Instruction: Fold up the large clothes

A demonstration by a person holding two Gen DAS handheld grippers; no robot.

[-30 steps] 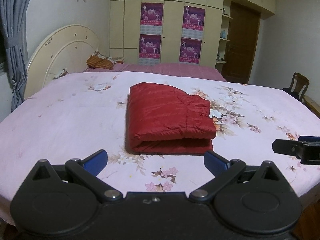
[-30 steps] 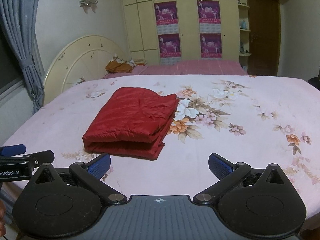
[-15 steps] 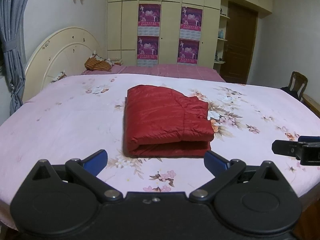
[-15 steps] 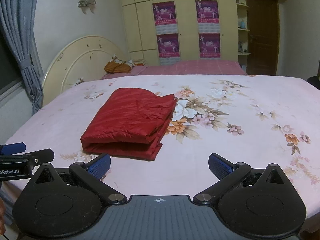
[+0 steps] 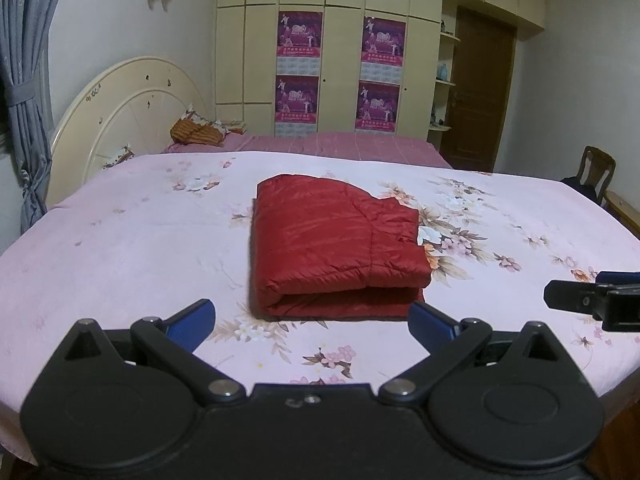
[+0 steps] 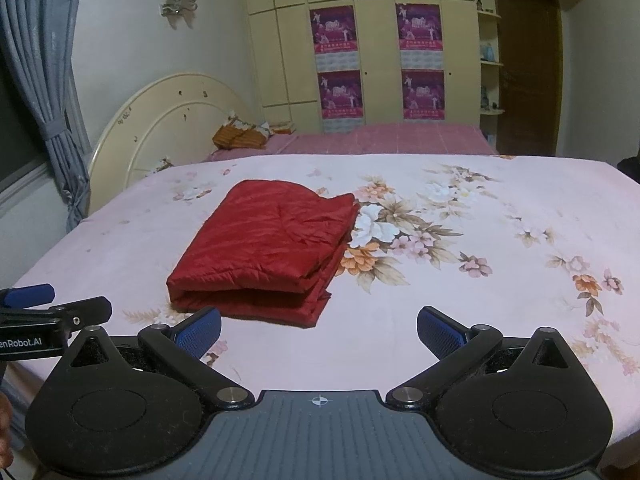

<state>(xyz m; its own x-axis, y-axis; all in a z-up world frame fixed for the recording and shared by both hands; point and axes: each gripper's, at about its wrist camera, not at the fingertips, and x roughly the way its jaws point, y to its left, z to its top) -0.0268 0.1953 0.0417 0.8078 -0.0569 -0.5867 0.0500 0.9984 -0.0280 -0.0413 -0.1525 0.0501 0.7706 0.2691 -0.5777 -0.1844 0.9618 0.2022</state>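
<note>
**Red jacket folded on the bed, both grippers wide and empty**

My left gripper (image 5: 312, 316) sits low at the near edge of the bed, its two blue-padded fingers (image 5: 191, 319) spread wide apart with nothing between them. My right gripper (image 6: 319, 330) is held the same way beside it, fingers splayed and empty. Each one shows at the edge of the other's view: the right one pokes in from the right side of the left wrist view, the left one from the left side of the right wrist view.

The red quilted puffer jacket (image 5: 336, 248) lies ahead of both grippers on the pink floral bedsheet (image 5: 128, 240), folded into a thick rectangular bundle. Its rounded fold faces me, with layers stacked one on the other. In the right wrist view the jacket (image 6: 268, 252) sits left of centre, next to a large printed cluster of white and orange flowers (image 6: 372, 236). Neither gripper touches it; the left one is nearer, just short of the front fold.

Beyond the bed stand a cream arched headboard (image 5: 120, 108), a cream wardrobe wall with four purple posters (image 5: 300, 36), a grey tied curtain (image 6: 44, 80) and a brown wooden door (image 5: 480, 92).
</note>
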